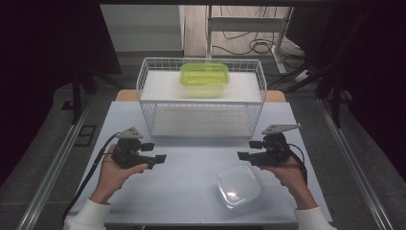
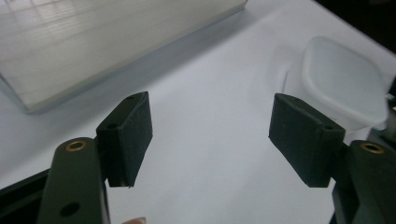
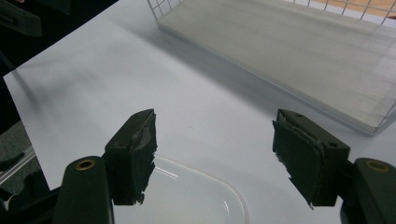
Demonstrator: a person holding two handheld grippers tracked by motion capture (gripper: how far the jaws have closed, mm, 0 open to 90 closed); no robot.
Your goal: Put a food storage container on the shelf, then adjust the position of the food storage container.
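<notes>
My left gripper (image 1: 154,152) is at about 8 o'clock on the worktop (image 1: 191,191), held in my left hand (image 1: 112,170), and its two jaws stand wide apart with nothing between them. In the left gripper view the same gripper (image 2: 210,140) looks over bare white surface, and the two black pads are well apart. My right gripper (image 1: 246,149) is at about 4 o'clock, held in my right hand (image 1: 287,172), and it points toward the left one. Its jaws are also spread wide and hold nothing. In the right gripper view this gripper (image 3: 215,156) hangs above the worktop, and the foam on its pads looks torn at the edges.

A clear plastic container (image 1: 238,186) with rounded corners lies on the worktop at about 5 o'clock, just beside my right hand and below the right gripper. In the left gripper view it (image 2: 343,81) is at 2 o'clock, beyond the right jaw. In the right gripper view its rim (image 3: 196,196) shows at 6 o'clock between the jaws, lower than them; I cannot tell if the jaw touches it.

A white wire basket (image 1: 201,103) stands at 12 o'clock, on the far half of the worktop. A green container (image 1: 204,76) sits inside it, toward its back wall.
</notes>
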